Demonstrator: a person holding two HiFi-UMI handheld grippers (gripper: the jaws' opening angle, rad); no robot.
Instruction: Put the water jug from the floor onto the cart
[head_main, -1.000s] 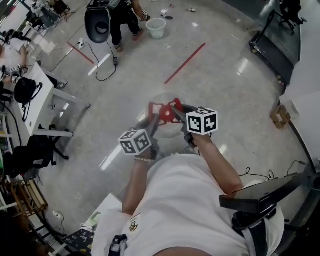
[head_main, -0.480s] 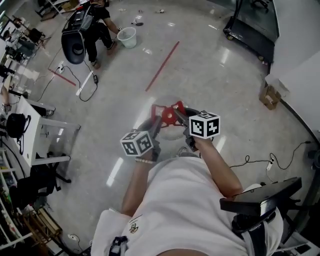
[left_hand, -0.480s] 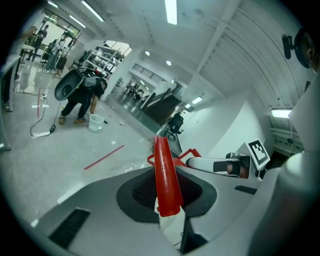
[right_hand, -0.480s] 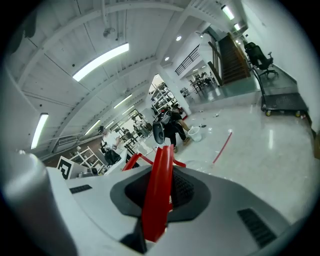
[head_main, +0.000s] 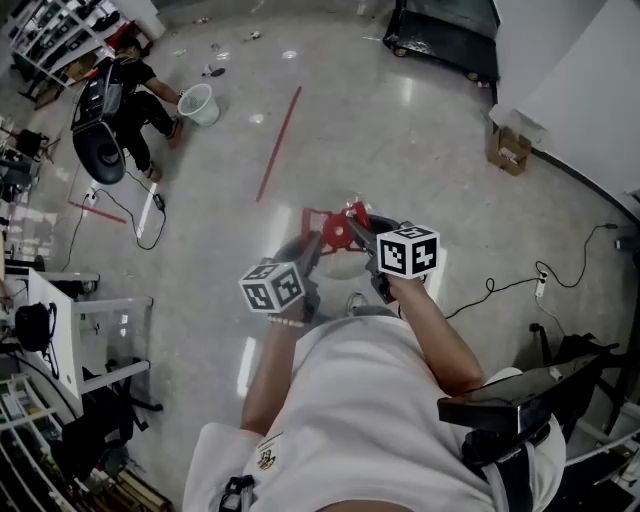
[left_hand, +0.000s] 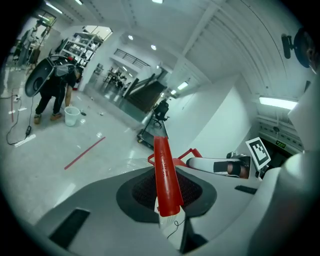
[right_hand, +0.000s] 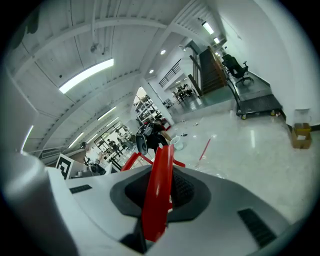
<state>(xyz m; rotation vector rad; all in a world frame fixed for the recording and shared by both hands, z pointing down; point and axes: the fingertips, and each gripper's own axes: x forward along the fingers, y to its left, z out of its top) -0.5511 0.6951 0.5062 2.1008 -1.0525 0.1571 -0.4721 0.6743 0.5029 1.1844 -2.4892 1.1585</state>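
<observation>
1. The person has the water jug (head_main: 340, 262) out in front of them, and it looks lifted clear of the floor, hanging by its red handle frame (head_main: 335, 222). The left gripper (head_main: 308, 250) is clamped on one red bar and the right gripper (head_main: 360, 232) on the other, jaws pinching the plastic on both sides.
2. To carry it well, probably hold both grips tight and level so the jug doesn't swing or slide along the bars. Then head for the dark flat cart (head_main: 440, 40) by the far wall, which is well apart from the jug right now.
3. The cable (head_main: 500, 285) on the floor to the right looks like an easy trip, so go around it.
4. The head view gives the whole layout: jug, both grippers, cart. It doesn't show the actual pinch.
5. The gripper views do, with a red bar sitting right between the pads in each. The jug body hardly shows there, though.
</observation>
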